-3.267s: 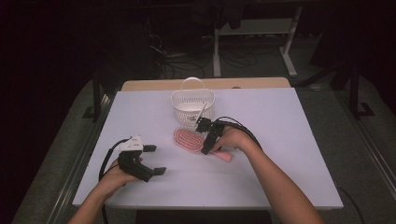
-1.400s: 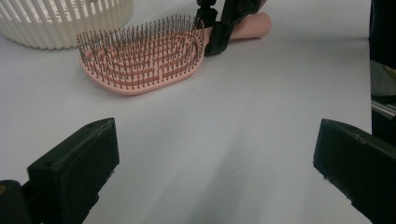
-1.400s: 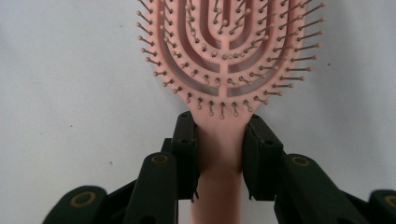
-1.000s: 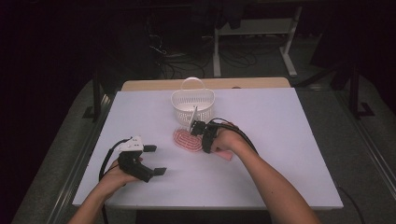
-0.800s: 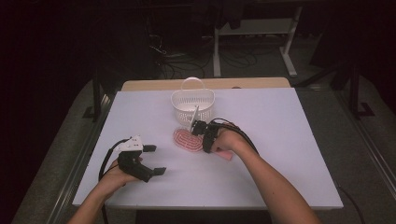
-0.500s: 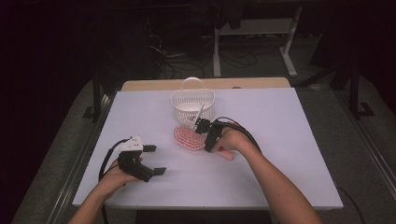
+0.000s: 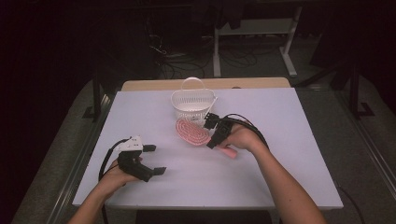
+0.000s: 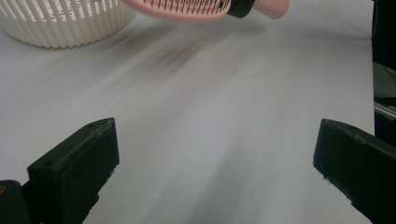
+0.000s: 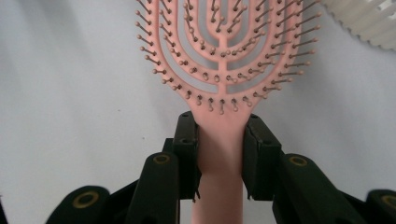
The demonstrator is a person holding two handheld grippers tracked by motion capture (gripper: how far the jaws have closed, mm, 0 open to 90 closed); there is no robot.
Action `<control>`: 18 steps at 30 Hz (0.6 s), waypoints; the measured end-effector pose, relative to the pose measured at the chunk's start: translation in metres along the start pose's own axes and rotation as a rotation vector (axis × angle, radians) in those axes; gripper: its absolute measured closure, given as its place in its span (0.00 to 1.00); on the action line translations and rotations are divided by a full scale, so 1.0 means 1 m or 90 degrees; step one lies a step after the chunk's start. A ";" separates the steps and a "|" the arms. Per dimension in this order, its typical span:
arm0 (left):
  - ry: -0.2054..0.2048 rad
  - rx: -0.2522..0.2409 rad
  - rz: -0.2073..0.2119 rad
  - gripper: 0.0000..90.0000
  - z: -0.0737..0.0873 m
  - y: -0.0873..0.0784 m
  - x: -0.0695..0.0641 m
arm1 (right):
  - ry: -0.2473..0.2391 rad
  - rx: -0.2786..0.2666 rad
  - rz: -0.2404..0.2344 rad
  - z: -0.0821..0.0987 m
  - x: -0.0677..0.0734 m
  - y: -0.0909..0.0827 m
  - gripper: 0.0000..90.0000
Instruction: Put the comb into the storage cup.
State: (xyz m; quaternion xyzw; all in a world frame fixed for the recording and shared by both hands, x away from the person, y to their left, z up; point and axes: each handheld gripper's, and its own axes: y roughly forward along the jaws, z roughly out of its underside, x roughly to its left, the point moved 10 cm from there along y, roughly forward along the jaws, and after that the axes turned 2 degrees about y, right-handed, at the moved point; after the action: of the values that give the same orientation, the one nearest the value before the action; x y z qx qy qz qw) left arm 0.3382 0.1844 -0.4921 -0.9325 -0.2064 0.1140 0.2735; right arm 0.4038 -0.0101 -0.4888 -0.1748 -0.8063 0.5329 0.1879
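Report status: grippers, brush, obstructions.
Right gripper shut on pink hairbrush, lifted off table. Left gripper open, idle. White basket just beyond brush; path unobstructed.

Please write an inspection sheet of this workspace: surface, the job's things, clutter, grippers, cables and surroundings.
Surface: white table top, bare around the work.
Job's things: pink hairbrush, bristles up, lifted off the surface; white slatted basket just behind it.
Clutter: nothing seen.
Grippers: right gripper shut on the hairbrush neck, fingers pressing both sides; left gripper open, holding nothing, low over the table.
Cables: black cable loops from the left gripper; another arcs over the right hand.
Surroundings: dark room, floor wires, white desk legs behind.
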 end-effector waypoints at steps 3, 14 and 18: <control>-0.001 0.000 0.000 0.00 0.000 0.000 0.000 | 0.005 -0.024 -0.003 0.002 -0.001 -0.004 0.76; -0.001 -0.002 0.000 0.00 0.000 0.000 0.002 | 0.018 -0.100 -0.001 0.006 -0.004 -0.019 0.76; -0.007 -0.007 0.000 0.00 -0.001 0.000 0.002 | 0.016 -0.132 0.003 0.008 -0.006 -0.024 0.76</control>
State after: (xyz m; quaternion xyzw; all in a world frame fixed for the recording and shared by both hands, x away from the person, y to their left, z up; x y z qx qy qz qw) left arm 0.3406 0.1854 -0.4913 -0.9335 -0.2082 0.1179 0.2669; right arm 0.4032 -0.0277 -0.4702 -0.2019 -0.8545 0.4447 0.1773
